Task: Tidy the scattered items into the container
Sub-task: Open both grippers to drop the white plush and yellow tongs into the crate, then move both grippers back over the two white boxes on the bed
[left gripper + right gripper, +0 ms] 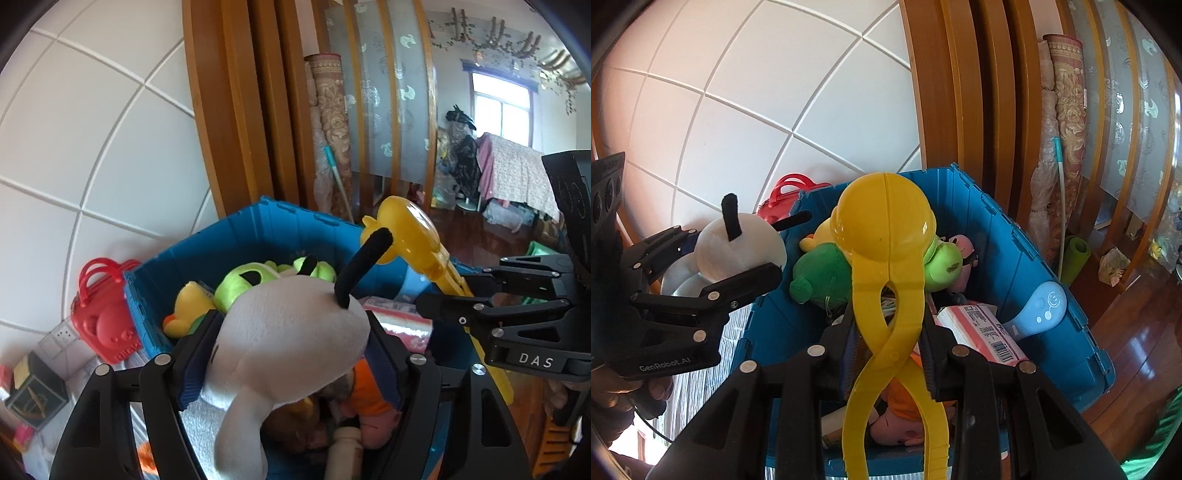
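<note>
Left wrist: jaws clamp white plush (288, 332); right jaws pinch yellow tongs (890, 332) above blue bin (1004, 236).

White panelled wall (768, 92) with raised grid lines stood behind. Wooden door frame (960, 92), orange-brown, rose just beside it. Rolled patterned carpet (1067, 110) leaned upright against frosted glass panels (388, 92) bearing pale motifs. Long pale-blue pole (1062, 206) leaned beside the carpet. Green rolled mat (1076, 254) stood at the carpet's foot. Bright window (502, 110) showed far off, with floral cloth (517, 170) draped below it. Dark glossy wooden floor (1137, 332).
</note>
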